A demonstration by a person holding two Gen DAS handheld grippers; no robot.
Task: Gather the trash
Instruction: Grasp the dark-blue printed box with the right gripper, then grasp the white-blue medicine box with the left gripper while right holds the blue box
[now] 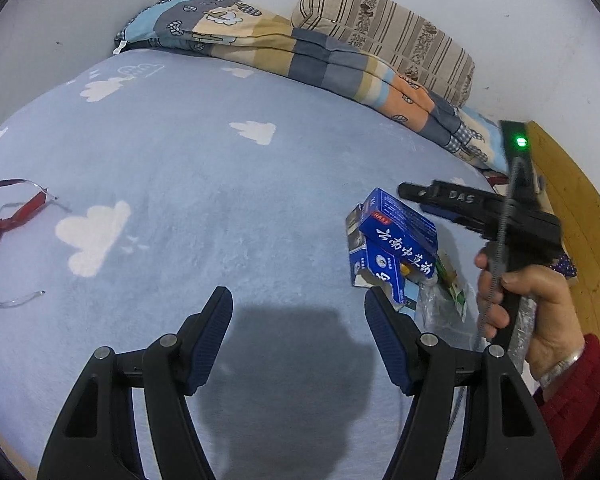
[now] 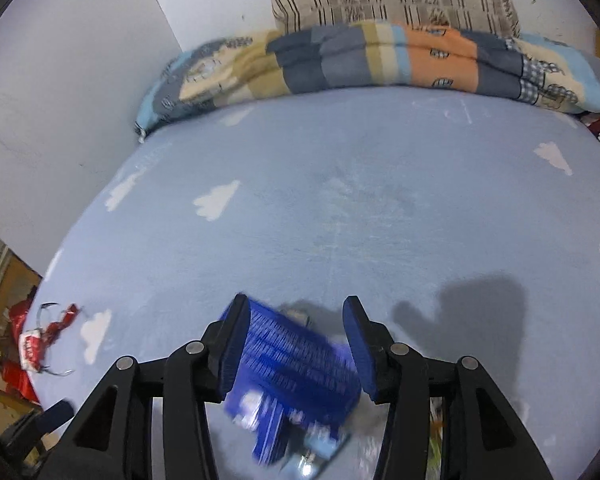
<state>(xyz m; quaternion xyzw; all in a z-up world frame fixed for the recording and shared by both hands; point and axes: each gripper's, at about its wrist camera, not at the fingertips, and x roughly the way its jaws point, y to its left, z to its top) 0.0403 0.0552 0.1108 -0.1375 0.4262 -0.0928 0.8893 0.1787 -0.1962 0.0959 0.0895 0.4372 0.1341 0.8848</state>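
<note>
**Inspector:** Your right hand-held gripper stands with its jaws spread. The blue boxes lie between the two fingers and just below them, on the bed. The left pad appears to touch a box edge; the right pad stands clear of it. I judge nothing is gripped yet.

**Operator:** And the left one?

**Inspector:** Your left hand-held gripper is wide open and holds nothing. From it, the blue boxes lie ahead and to the right, just beyond its right fingertip, in a pile with a clear wrapper and a green packet. Your right hand is on the far side of that pile.

**Operator:** Which hand should take the boxes?

**Inspector:** The right, in my judgement. It is directly over them; the left would have to swing across. Note the long axis: in the right wrist view the top box runs from upper left to lower right, skewed across the jaw opening. Closing as you stand may catch a corner rather than two flat faces. The view is blurred, so I cannot tell how the boxes are stacked.

**Operator:** Anything else outstanding?

**Inspector:** A red wrapper lies ahead and far to the left of your left hand-held gripper, well apart from the pile. That arm is the nearer one for it.
</note>
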